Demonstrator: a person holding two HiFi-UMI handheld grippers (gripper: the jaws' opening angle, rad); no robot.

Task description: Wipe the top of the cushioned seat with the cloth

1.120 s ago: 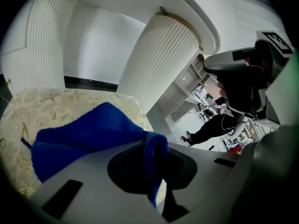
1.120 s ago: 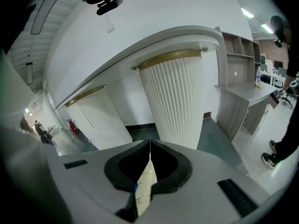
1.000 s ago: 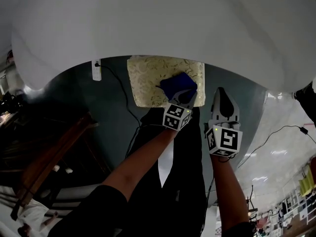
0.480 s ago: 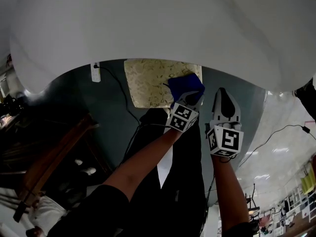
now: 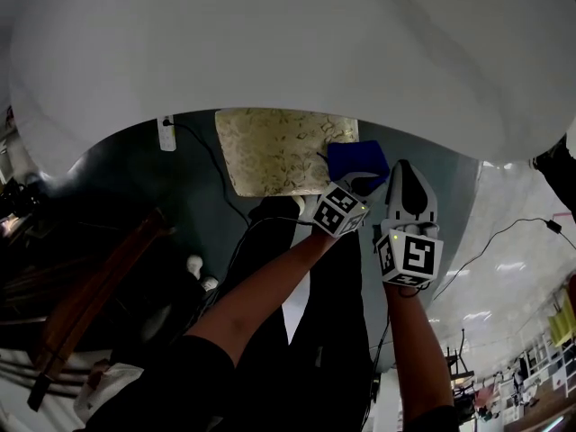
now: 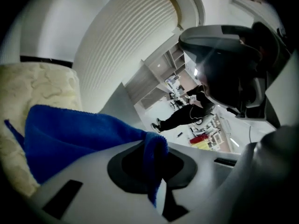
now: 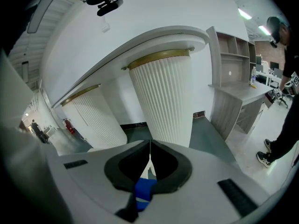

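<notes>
Seat: the cushioned seat [image 5: 274, 151] is a pale, patterned pad. Its far edge is cut off in the head view by a large white curved surface [image 5: 288, 43]. In the left gripper view only one corner of it shows, at the left edge.
Cloth: the blue cloth [image 5: 357, 158] lies at the seat's right edge, partly on the pad and partly hanging past it. How much of it touches the pad cannot be told, because the gripper covers its near side.
Left gripper: the left gripper [image 5: 362, 184] has its jaws clamped on a fold of the cloth. The rest of the cloth spreads away to the left over the cushion.
Right gripper: the right gripper [image 5: 406, 171] is just beside the left one, off the seat and over the dark floor [image 5: 198, 214]. Its jaws are pressed together in a thin line. A small blue patch sits at their base, and what it is cannot be made out.
Arms: both of the person's forearms come up from the bottom of the view. Dark trousers hide the floor between them.
Floor items: a black cable [image 5: 216, 174] runs from a white socket strip [image 5: 166, 133] and disappears behind the left arm.
Background: white fluted columns [image 7: 161, 97] stand ahead of the right gripper. A person in dark clothes [image 7: 285, 78] is cut off by the right edge of that view.
</notes>
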